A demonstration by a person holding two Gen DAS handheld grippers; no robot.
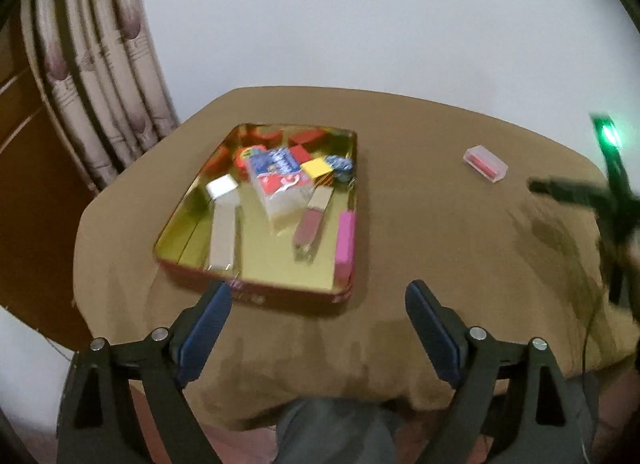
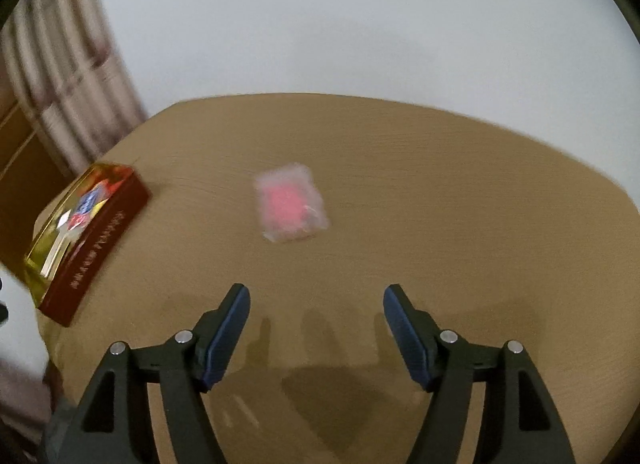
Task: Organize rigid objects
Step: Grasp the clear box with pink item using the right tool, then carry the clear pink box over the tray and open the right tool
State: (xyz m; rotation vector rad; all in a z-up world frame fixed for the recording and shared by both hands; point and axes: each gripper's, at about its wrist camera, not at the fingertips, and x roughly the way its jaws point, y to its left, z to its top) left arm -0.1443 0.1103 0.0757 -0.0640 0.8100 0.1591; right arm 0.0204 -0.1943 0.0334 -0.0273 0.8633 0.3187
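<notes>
Our left gripper point(image 1: 318, 298) hangs above the near edge of the brown table point(image 1: 440, 232), jaws spread wide with nothing between them. Just ahead of its left finger sits the gold-lined tin tray point(image 1: 180, 240), red on the outside. In it we can see a white bar point(image 1: 222, 238), a blue, red and white carton point(image 1: 280, 182), a pink tube point(image 1: 310, 224), a bright pink block point(image 1: 345, 246) against the right wall, and a yellow block point(image 1: 316, 168) further back. Our right gripper point(image 2: 316, 298) is released too, empty, its blue pads point(image 2: 228, 336) well apart. Straight ahead of it, untouched, lies the clear plastic case point(image 2: 292, 202) with something red inside, blurred here. The tray point(image 2: 96, 240) is off to its left.
</notes>
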